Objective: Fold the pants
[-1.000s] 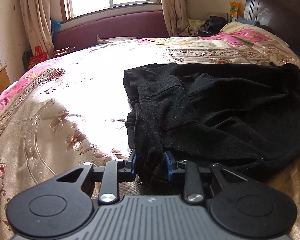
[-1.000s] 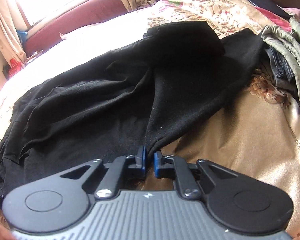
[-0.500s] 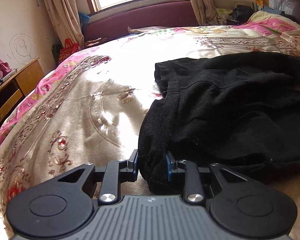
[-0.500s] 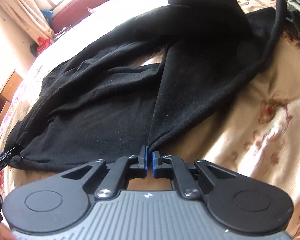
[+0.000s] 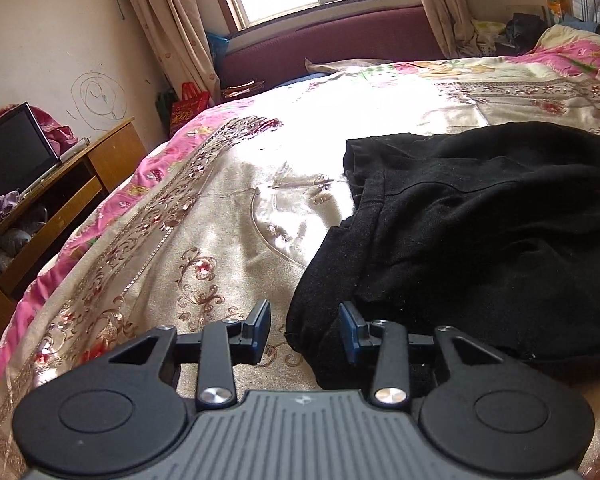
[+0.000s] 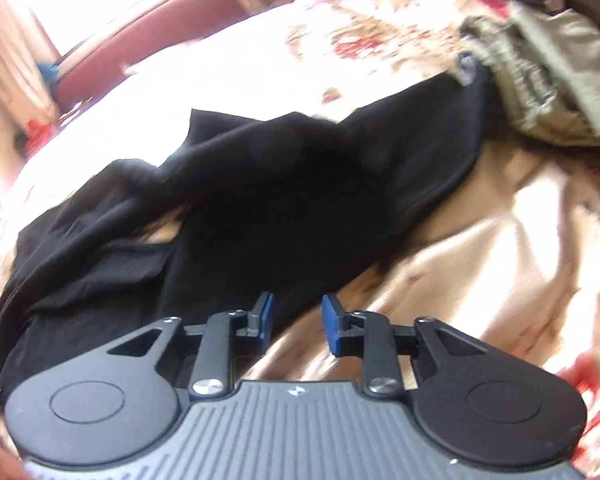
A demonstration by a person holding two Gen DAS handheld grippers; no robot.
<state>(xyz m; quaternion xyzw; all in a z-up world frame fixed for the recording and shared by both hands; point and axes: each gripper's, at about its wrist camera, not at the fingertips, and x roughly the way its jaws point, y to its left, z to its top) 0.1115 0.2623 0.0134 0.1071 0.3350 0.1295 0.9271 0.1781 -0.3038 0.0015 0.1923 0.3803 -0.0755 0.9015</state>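
Motion blur smears the black pants [image 6: 300,200] beyond the right tool [image 6: 296,320].

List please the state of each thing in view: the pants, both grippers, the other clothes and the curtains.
Black pants: lying rumpled on the bedspread, released.
Left gripper: open, jaws just opened, cloth edge between them.
Right gripper: open, jaws just opened.
Olive garment: heaped beside the pants.
Curtains: drawn aside.
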